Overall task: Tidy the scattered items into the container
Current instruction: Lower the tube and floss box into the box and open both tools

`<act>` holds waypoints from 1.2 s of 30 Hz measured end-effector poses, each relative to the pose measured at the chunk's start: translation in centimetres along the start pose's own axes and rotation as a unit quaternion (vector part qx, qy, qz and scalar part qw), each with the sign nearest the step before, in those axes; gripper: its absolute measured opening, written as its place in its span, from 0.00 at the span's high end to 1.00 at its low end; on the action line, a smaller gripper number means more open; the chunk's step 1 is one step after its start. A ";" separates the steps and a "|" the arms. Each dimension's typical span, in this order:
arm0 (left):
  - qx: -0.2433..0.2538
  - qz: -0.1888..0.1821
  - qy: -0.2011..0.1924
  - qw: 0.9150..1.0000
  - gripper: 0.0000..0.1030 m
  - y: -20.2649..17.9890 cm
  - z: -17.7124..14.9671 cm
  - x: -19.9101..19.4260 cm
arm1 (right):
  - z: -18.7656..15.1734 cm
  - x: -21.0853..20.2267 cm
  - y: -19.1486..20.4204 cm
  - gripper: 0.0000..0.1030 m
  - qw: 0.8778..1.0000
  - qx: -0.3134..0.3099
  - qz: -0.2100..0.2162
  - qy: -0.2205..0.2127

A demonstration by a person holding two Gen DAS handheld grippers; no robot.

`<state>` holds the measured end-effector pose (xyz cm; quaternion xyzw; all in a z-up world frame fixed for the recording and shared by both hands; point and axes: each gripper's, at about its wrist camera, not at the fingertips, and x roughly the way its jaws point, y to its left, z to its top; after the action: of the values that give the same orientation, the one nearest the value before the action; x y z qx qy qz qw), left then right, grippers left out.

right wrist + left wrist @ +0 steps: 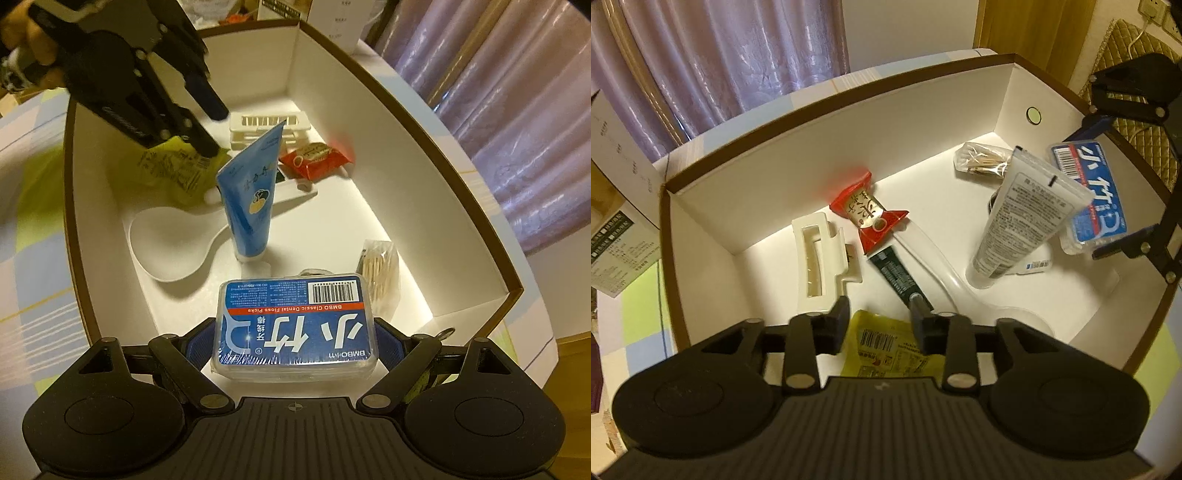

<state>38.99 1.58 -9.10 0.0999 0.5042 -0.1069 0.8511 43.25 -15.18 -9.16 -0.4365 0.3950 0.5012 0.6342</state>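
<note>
The container [871, 122] is a large cardboard box, smooth white inside with a thin brown rim and tall straight walls; it sits on a cloth [639, 295] checked in pale green, blue and white, with mauve pleated curtains [713, 55] behind. Its floor is well filled toward the middle and one end, while a bare strip of white floor runs along the long curtain-side wall.

Inside lies a white plastic rice paddle [173, 243], broad rounded blade flat on the floor. A soft squeeze tube [251, 195], blue on one face and grey with fine print on the other, stands on its cap, leaning, crimped end up, by the paddle's blade. A cream rectangular hair claw [816, 258] lies near the far corner, just beside a glossy red sachet [871, 214] and a narrow dark stick packet [897, 277]. A crinkly yellow packet [890, 347] sits under the left gripper [879, 325], whose fingers stand apart with nothing between them; whether they touch the packet is hard to judge through the motion blur in the right wrist view. A clear bag of toothpicks [382, 269] rests against the end wall.

The right gripper [295, 343] clamps a rigid, film-wrapped floss pick box [295, 325] by its sides, blue pads pressed to it, held above the box floor near the toothpick end.
</note>
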 end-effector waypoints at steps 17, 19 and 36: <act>-0.015 0.033 -0.041 0.999 0.21 0.2 -1.5 -5.0 | 0.6 -2.6 -0.9 0.00 0.998 0.047 -0.038 -0.006; -0.018 0.043 -0.047 0.998 0.16 0.1 -1.8 -5.8 | 0.2 -3.7 -0.8 0.00 0.997 0.072 -0.034 -0.021; -0.081 0.050 -0.097 0.991 0.03 -0.3 -6.3 -12.5 | -3.9 -9.2 7.7 0.00 0.945 0.284 -0.078 -0.141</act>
<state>27.73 4.08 -1.10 0.0451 0.4207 -0.0326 0.9055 33.75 -20.70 -2.90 -0.1926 0.3926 0.3734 0.8182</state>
